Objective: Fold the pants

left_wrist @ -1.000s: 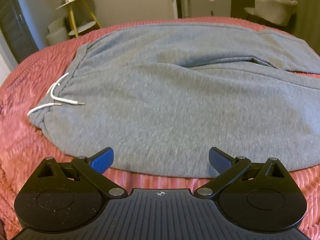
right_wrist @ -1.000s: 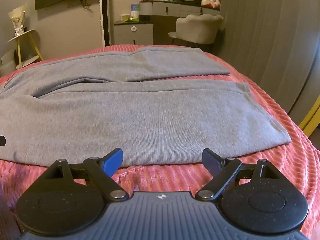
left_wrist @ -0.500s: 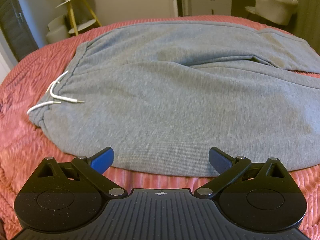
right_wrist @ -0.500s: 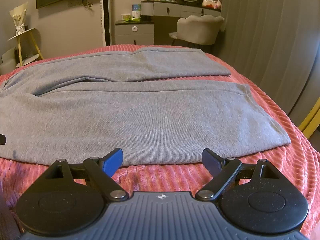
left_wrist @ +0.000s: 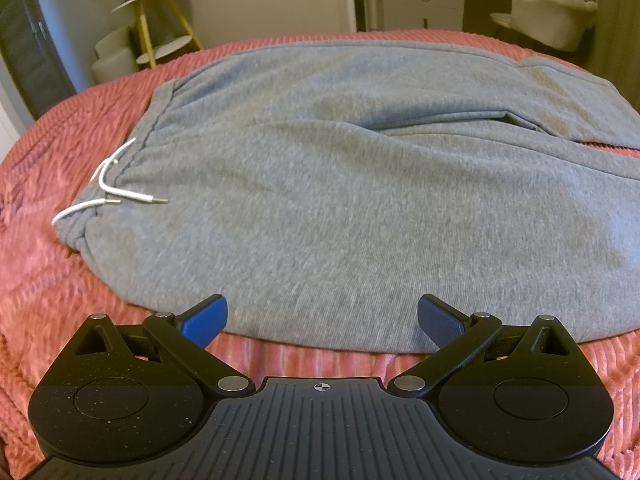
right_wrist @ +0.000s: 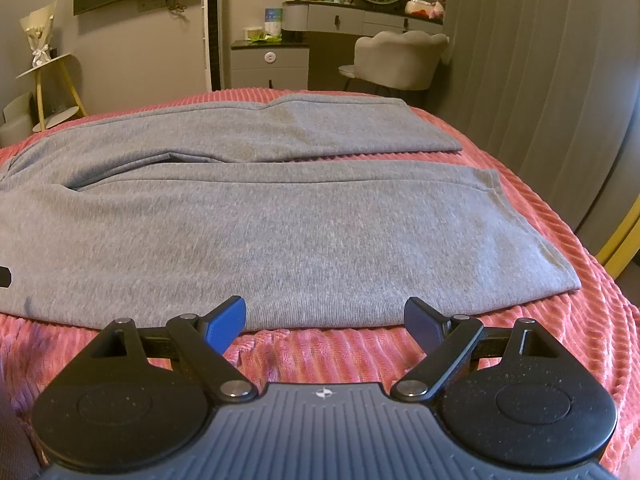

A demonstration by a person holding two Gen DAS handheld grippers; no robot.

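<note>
Grey sweatpants (left_wrist: 340,200) lie flat on a pink ribbed bedspread (left_wrist: 48,288), waistband at the left with a white drawstring (left_wrist: 116,196). In the right wrist view the two legs (right_wrist: 280,240) run to the right, the far leg (right_wrist: 300,132) lying apart behind the near one. My left gripper (left_wrist: 322,318) is open and empty, its fingertips over the near edge of the pants by the hip. My right gripper (right_wrist: 325,318) is open and empty at the near edge of the near leg.
The bedspread (right_wrist: 580,320) slopes off at the right. Behind the bed stand a yellow-legged side table (left_wrist: 160,20), a grey cabinet (right_wrist: 270,62), a vanity with a padded chair (right_wrist: 396,60), and a curtain (right_wrist: 540,80) at the right.
Both grippers have pulled back and up a little; the pants sit slightly lower and farther in both views. The jaws have stayed open and the pants have not moved.
</note>
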